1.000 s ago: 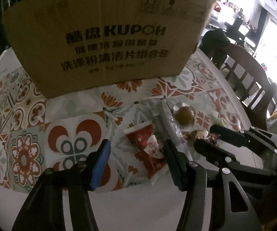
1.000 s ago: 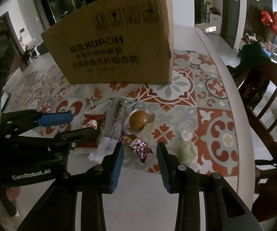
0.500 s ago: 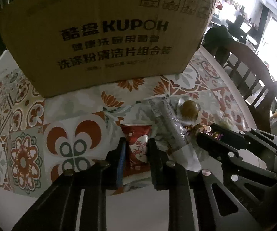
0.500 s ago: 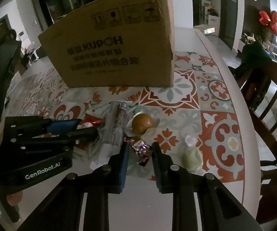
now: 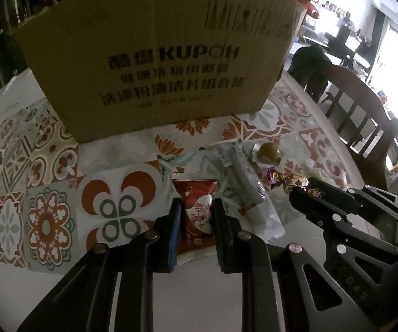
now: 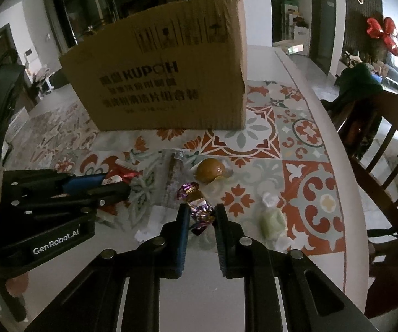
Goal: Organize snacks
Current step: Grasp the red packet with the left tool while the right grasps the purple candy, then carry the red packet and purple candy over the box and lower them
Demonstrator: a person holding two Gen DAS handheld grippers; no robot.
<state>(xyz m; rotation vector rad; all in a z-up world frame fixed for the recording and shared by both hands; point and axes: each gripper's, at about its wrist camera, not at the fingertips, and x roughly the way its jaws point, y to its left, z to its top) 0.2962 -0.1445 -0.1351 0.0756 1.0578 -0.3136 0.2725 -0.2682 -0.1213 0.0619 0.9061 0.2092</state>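
Note:
My left gripper (image 5: 196, 207) is shut on a red snack packet (image 5: 199, 210) that lies on the patterned tablecloth; it also shows in the right wrist view (image 6: 121, 173). My right gripper (image 6: 201, 211) is shut on a purple-and-gold wrapped candy (image 6: 197, 203), also seen in the left wrist view (image 5: 290, 179). A large cardboard box (image 5: 154, 63) stands behind the snacks, and shows in the right wrist view (image 6: 165, 83) too. A long clear-wrapped stick snack (image 5: 250, 191) lies between the two grippers.
A round brown snack in clear wrap (image 6: 210, 167) lies behind the candy. A pale green wrapped sweet (image 6: 272, 220) lies to the right. A wooden chair (image 6: 387, 149) stands at the table's right edge (image 6: 348, 171).
Both grippers went from open to shut, the left around the red packet and the right around the purple candy. Both moved forward toward the box.

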